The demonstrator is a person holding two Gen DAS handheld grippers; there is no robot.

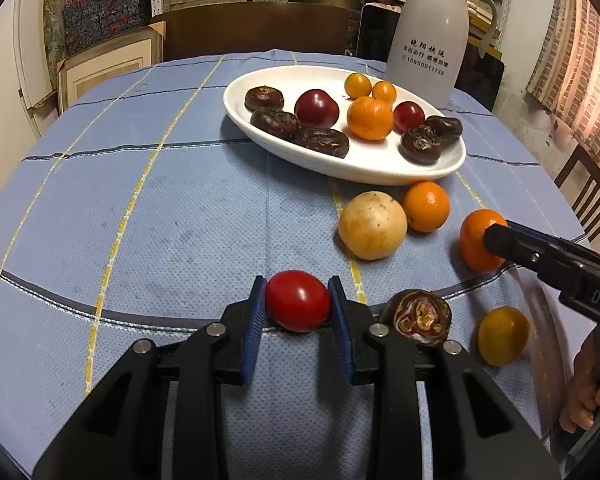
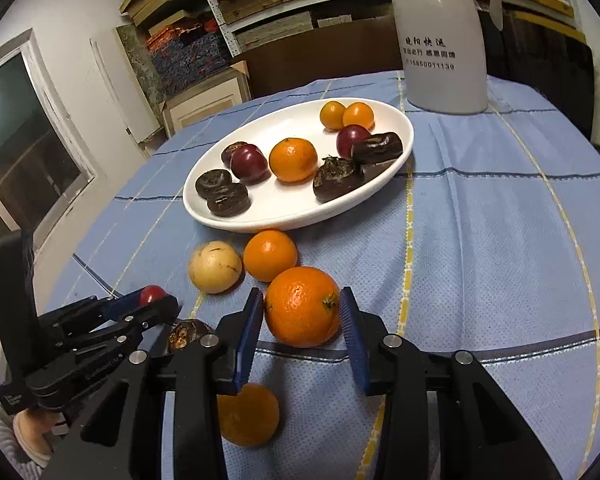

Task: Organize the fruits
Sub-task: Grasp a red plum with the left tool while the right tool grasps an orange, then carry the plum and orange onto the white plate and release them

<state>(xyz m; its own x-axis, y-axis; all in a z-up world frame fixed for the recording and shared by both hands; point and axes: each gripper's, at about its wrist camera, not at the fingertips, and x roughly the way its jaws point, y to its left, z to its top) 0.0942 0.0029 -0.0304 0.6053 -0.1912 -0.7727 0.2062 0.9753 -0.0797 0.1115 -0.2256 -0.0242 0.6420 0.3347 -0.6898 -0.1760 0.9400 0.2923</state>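
Observation:
My left gripper [image 1: 297,282] is shut on a small red tomato [image 1: 298,302] resting on the blue cloth near the table's front edge. To its right, my right gripper [image 2: 301,292] is shut on a mandarin [image 2: 302,308], its blue pads against both sides; the fruit sits on the cloth. In the left wrist view one black finger covers part of that mandarin [image 1: 474,240]. Beyond both lies a white oval plate [image 2: 284,204] with dark brown fruits, two plums, a mandarin and two small yellow-orange fruits.
Loose on the cloth lie a pale yellow round fruit [image 1: 372,226], another mandarin [image 1: 426,206], a brown fruit [image 1: 418,318] and a small yellow-orange fruit [image 1: 502,336]. A white jug [image 1: 428,40] stands behind the plate. A wooden chair [image 1: 592,196] is right of the table.

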